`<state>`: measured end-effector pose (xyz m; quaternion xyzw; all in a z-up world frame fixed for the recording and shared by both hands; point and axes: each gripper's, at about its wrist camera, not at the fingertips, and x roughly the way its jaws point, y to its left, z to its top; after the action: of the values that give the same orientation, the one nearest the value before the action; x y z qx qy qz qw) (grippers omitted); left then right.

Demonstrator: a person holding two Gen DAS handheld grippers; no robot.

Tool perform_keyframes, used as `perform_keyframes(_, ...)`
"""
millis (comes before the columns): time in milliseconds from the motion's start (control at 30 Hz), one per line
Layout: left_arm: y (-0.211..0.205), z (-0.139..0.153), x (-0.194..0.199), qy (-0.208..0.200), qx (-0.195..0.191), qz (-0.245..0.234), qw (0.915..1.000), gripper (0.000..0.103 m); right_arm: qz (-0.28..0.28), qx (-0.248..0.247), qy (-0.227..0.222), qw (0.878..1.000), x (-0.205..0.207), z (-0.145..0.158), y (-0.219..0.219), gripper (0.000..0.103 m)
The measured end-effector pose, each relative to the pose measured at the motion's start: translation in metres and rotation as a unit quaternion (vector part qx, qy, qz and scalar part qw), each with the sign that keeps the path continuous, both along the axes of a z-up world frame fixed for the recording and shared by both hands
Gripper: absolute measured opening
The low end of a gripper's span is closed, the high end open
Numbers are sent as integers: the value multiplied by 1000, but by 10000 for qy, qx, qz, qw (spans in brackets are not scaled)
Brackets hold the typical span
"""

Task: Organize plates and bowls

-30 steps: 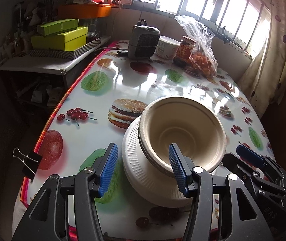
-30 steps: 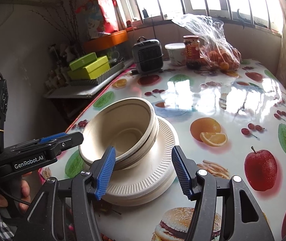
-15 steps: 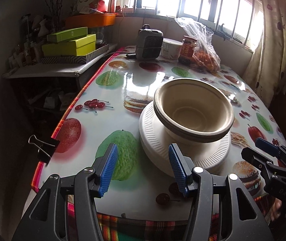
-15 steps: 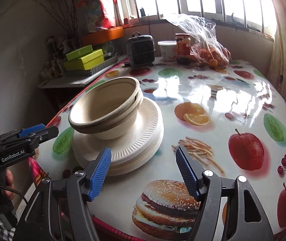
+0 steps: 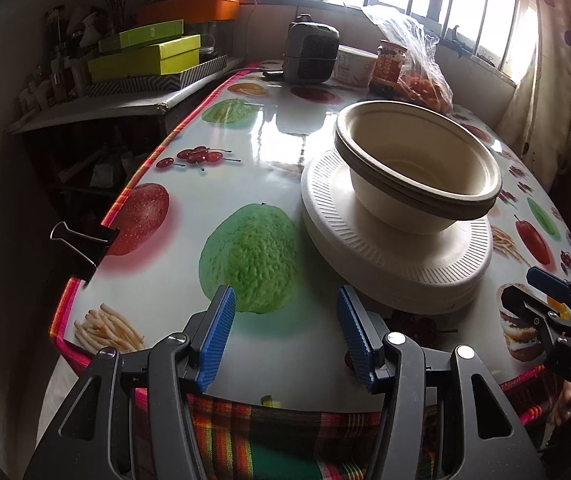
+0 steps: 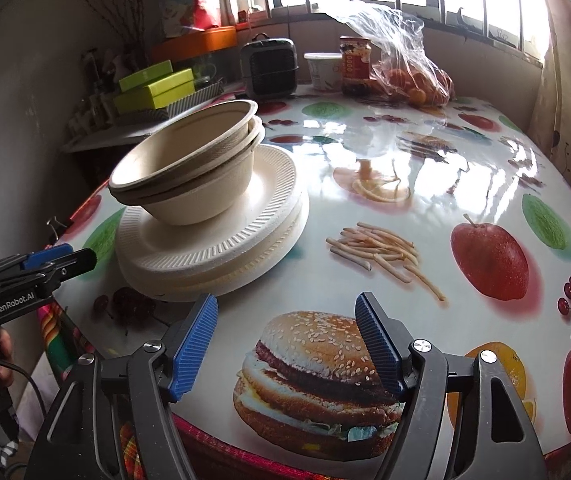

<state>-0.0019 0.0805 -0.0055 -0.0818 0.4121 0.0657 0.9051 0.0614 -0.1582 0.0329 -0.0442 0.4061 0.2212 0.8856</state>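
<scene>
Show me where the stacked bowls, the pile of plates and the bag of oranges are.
stacked bowls (image 5: 417, 168), left wrist view, inner wall of the top bowl.
pile of plates (image 6: 213, 248), right wrist view, ribbed rim of the top plate.
bag of oranges (image 6: 417, 80), right wrist view, the fruit inside.

Plates (image 5: 397, 264) partly behind bowls (image 5: 417, 168).

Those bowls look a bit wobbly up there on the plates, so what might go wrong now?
1. The nested beige paper bowls sit tilted and off-centre on the stack of white ribbed paper plates; a nudge may tip them off.
2. The plates lie near the edge of the fruit-print table, so a push could send them to the floor.
3. Both tongs, left and right, are empty, the right opening, so nothing steadies the pile.
</scene>
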Motion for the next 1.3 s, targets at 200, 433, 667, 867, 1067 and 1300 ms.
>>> perform_keyframes(200,-9,-9,4,60,136,-152,9998,54,-55,-130,92,9999,-1,-10,2,77)
perform_keyframes(433,-11,-14,5,46,207,-121,9997,56,-136,-287,47,9995,0,-15,4,84)
perform_keyframes(667,-15,-16,8,17,353,-93,9993,60,-219,-483,-21,9986,-2,-19,7,92)
perform_keyframes(867,-18,-18,7,-41,433,-117,9990,64,-380,-504,-53,9980,-1,-21,5,102)
perform_keyframes(1067,-17,-18,7,-60,394,-107,9991,65,-432,-505,-96,9977,-3,-22,5,102)
perform_keyframes(1300,-17,-18,6,-78,395,-97,9991,65,-455,-495,-130,9977,-5,-22,5,102)
